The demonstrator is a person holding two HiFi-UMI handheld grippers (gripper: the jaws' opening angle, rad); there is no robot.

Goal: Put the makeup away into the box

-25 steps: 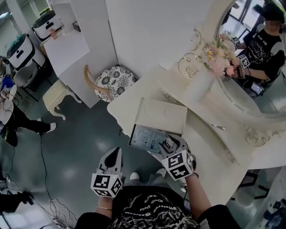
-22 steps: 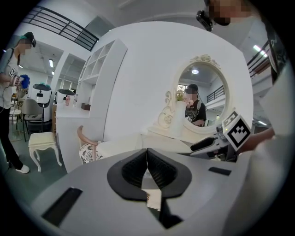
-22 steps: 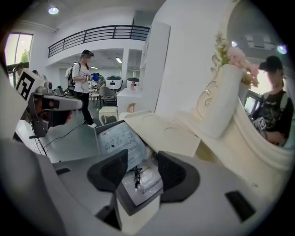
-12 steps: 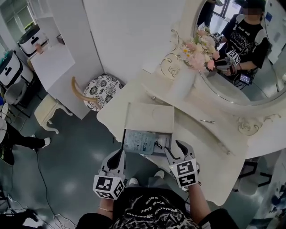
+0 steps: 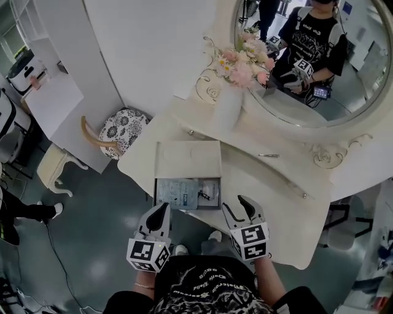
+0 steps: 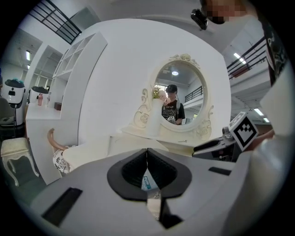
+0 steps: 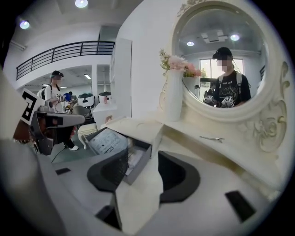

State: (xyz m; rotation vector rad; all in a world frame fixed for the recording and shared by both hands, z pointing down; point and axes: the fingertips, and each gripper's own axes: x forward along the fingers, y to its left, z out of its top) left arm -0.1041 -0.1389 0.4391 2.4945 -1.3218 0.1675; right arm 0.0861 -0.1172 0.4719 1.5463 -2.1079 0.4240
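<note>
Now right gripper [image 5: 235,203]: jaws spread, empty; I've backed it off the box [image 5: 187,193], lower centre.
left gripper [image 5: 163,208]: clenched, empty.
task: probably one item stowed.

a cream dressing table [image 5: 279,199] with carved scrollwork stands against a plain white wall [image 5: 159,49]; its oval mirror [image 5: 353,92] rises behind a tall white vase [image 5: 226,113] of pink flowers; to the left, a chair [image 5: 120,126] with a black-and-white patterned seat and a cream stool [image 5: 52,165] sit on the glossy grey floor [image 5: 104,208]; round ceiling lights [image 7: 81,3] shine above a railed balcony [image 7: 64,51]
</note>
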